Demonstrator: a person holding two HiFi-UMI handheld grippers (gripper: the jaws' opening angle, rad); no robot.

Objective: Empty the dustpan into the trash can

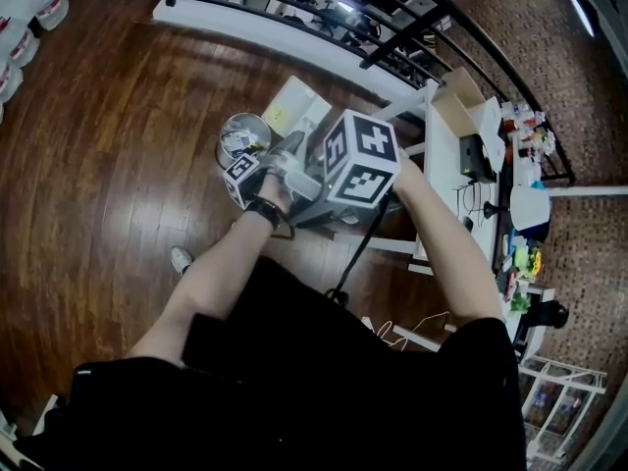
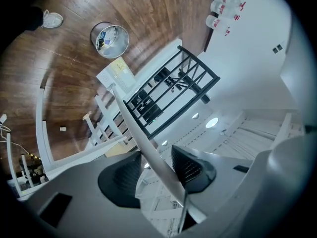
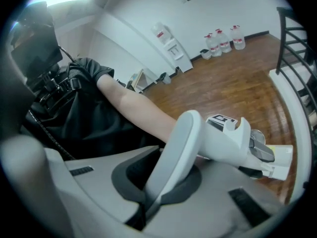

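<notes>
Both grippers hold up a pale dustpan [image 1: 296, 106] beside a round metal trash can [image 1: 243, 137] with rubbish in it. In the left gripper view the can [image 2: 110, 39] stands on the wood floor beyond the pan [image 2: 116, 73]. The pan's thin grey edge [image 2: 148, 148] runs between the jaws of my left gripper [image 2: 156, 171]. It lies against one pad, and a slit of light shows at the other. My right gripper [image 3: 163, 180] is shut on the dustpan's grey handle [image 3: 181, 143]. In the head view its marker cube [image 1: 361, 160] hides its jaws.
A black railing [image 1: 294, 8] on a white ledge runs behind the can. White desks with clutter [image 1: 471, 135] stand at the right. Water bottles [image 3: 223, 39] line the far wall. A white shoe [image 1: 181, 259] rests on the dark wood floor.
</notes>
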